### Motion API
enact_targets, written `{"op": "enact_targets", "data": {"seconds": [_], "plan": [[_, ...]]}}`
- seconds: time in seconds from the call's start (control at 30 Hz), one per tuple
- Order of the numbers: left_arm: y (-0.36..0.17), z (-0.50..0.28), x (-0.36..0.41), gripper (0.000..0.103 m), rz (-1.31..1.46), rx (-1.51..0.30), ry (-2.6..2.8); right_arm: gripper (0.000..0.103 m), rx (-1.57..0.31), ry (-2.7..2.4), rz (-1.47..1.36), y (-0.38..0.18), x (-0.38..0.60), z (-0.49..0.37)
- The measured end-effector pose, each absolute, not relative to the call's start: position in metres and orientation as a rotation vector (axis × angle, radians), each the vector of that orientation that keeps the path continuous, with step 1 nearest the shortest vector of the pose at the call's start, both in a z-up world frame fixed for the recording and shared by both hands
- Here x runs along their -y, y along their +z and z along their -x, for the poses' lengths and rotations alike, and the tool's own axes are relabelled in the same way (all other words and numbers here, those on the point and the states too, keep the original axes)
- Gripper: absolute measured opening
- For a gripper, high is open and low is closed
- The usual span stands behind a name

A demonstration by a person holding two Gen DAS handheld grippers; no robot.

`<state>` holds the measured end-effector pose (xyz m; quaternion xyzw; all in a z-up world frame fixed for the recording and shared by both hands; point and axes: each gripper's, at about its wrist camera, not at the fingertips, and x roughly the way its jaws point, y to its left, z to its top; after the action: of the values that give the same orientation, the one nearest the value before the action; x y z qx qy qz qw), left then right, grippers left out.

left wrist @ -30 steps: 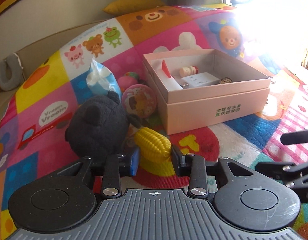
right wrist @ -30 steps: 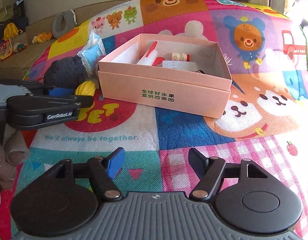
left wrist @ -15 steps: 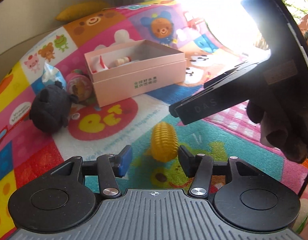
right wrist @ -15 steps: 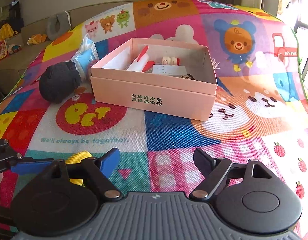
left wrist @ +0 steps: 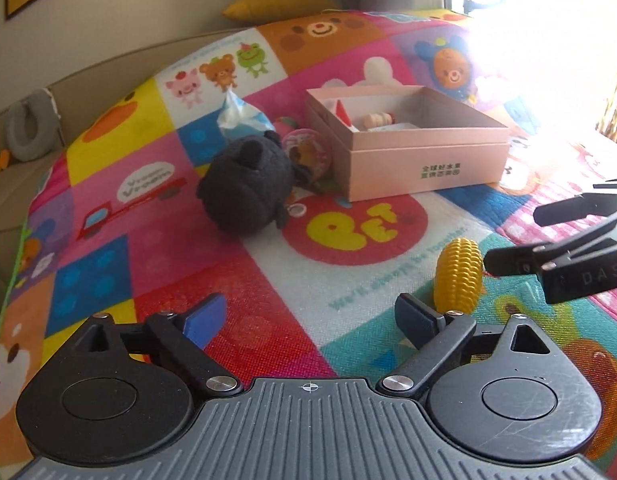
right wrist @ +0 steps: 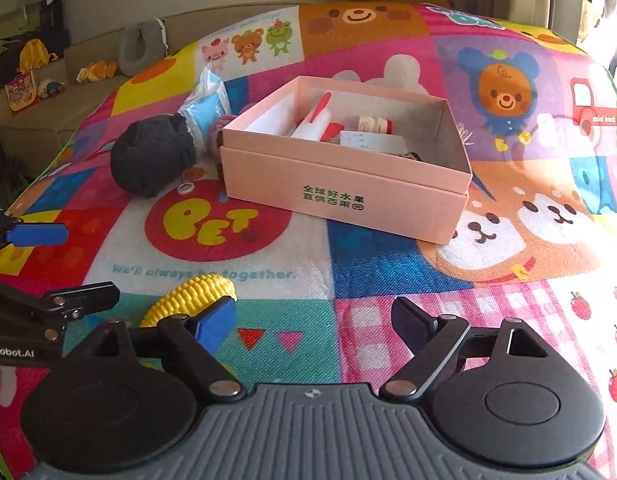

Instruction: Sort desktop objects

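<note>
Pink card makes up the open box on the patchwork play mat. Inside it lie a white tube with a red cap, a small bottle with a red end, a flat white packet and something small and dark in the near corner that I cannot make out. Just beside the box's left wall sit a black plush toy, a blue-and-white tissue pack and a round pink tin, crowded together.

Nearer to us, a yellow toy corn cob lies on the mat, well apart from the box. It rests just outside the right finger of the left tongs, whose jaws are opening with nothing between them. The right tongs are opening too, empty, the corn beside their blue left pad.
</note>
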<state>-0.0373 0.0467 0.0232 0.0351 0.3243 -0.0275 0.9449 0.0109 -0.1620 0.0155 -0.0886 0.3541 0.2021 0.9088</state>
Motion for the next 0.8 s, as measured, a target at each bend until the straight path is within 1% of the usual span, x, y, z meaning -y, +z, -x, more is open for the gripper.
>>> {"op": "enact_targets", "data": {"seconds": [0.17,0.23,0.43,0.7,0.77,0.8], "plan": [[0.017,0.039,-0.056,0.097,-0.037,-0.677,-0.033,0.085,-0.716,0.517,0.217,0.01,0.144,0.011],[0.012,0.038,-0.059,0.101,-0.019,-0.687,-0.019,0.085,-0.706,0.531,0.246,0.007,0.137,0.016],[0.006,0.038,-0.068,0.102,0.026,-0.682,0.019,0.086,-0.686,0.576,0.294,0.005,0.117,0.02],[0.008,0.039,-0.096,0.102,0.091,-0.679,0.126,0.085,-0.644,0.644,0.332,0.002,0.088,-0.002],[0.009,0.039,-0.102,0.102,0.107,-0.679,0.145,0.077,-0.644,0.656,0.344,0.0,0.083,-0.008],[0.01,0.039,-0.104,0.102,0.113,-0.68,0.156,0.067,-0.652,0.678,0.329,0.0,0.083,-0.01]]}}
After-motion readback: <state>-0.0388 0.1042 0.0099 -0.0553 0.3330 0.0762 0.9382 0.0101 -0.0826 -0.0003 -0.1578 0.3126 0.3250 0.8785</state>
